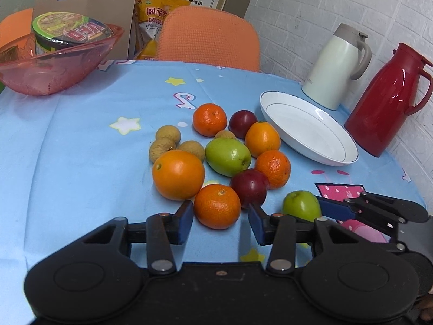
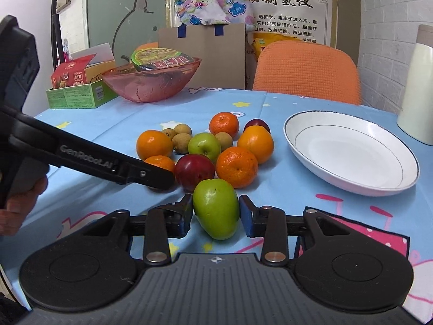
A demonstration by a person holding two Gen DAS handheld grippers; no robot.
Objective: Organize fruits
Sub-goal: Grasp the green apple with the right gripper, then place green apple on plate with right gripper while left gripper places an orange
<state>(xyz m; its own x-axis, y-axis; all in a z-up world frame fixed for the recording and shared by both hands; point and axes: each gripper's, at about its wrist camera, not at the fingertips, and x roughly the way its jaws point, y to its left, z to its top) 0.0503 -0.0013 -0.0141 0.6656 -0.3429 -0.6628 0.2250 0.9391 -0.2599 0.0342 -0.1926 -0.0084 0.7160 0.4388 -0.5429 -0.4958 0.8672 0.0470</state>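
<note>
Packed fruit cluster [image 2: 216,146] straight ahead of the right gripper [image 2: 216,211], no gap between pieces. Open tablecloth [image 2: 270,189] forward-right, up to the white plate [image 2: 351,178]. To its left, blocked by the left gripper [image 2: 151,173]. Jugs [image 1: 389,103] beyond plate.

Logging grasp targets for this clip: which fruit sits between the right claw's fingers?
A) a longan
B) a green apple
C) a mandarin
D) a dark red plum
B: in the right wrist view the green apple lies on the tablecloth between the fingers of the right claw.
</note>
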